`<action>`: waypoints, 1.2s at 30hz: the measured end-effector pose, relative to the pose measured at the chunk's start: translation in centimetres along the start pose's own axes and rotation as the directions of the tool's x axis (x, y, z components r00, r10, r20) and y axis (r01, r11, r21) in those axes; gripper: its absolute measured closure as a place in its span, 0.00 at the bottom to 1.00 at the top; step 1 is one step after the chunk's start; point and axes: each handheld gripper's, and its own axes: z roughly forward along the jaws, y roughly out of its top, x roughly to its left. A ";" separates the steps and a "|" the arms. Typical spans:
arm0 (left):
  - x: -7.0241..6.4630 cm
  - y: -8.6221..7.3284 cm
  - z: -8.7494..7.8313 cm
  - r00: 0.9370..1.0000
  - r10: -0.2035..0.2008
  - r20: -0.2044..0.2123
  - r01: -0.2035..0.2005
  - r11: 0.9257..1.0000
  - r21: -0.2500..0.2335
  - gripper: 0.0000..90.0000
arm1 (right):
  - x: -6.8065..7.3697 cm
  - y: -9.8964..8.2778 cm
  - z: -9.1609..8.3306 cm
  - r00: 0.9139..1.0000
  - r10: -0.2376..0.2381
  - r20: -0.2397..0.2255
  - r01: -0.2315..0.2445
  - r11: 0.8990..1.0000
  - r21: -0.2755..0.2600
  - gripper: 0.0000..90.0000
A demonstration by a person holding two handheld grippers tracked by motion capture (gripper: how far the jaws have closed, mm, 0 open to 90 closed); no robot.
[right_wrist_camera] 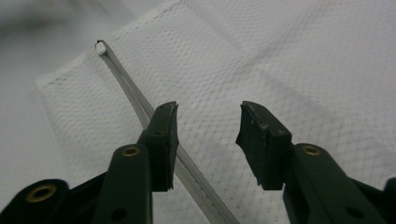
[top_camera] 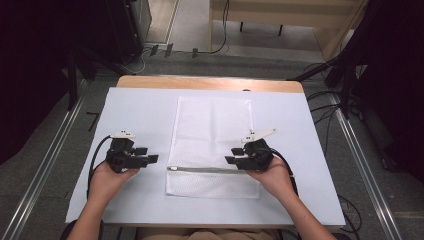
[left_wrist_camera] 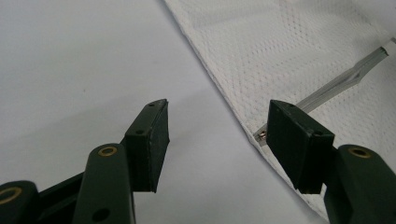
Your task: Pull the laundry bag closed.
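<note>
My right hand-held gripper (top_camera: 231,155) hovers apart over the mesh bag's (top_camera: 212,130) zipper (top_camera: 205,170); left hand-held gripper (top_camera: 150,154) waits apart beside its edge, bag flat mid-worktop (top_camera: 135,115) for reach.

I read the high view as evenly lit on the table (top_camera: 130,105), dark at both side edges. Gripper views: soft shadows, near jaws slightly blurred, far corners hazy.

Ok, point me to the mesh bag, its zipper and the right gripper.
mesh bag (top_camera: 212,122): high view, on the upper mesh panel.
zipper (top_camera: 205,169): high view, middle of the grey strip across the bag.
right gripper (top_camera: 230,155): high view, midway between its open fingertips, above the zipper's right end.
</note>
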 end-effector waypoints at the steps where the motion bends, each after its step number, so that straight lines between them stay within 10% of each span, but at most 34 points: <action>1: 0.0 0.0 0.0 1.000 0.000 0.001 0.000 1.000 0.000 0.45 | 0.1 0.1 0.1 1.000 0.003 0.002 -0.003 1.000 -0.003 0.61; 36: 0.0 0.0 0.0 1.000 0.008 0.007 -0.007 1.000 -0.008 0.44 | 3.3 3.9 3.8 0.997 -0.060 -0.050 0.061 0.998 0.012 0.53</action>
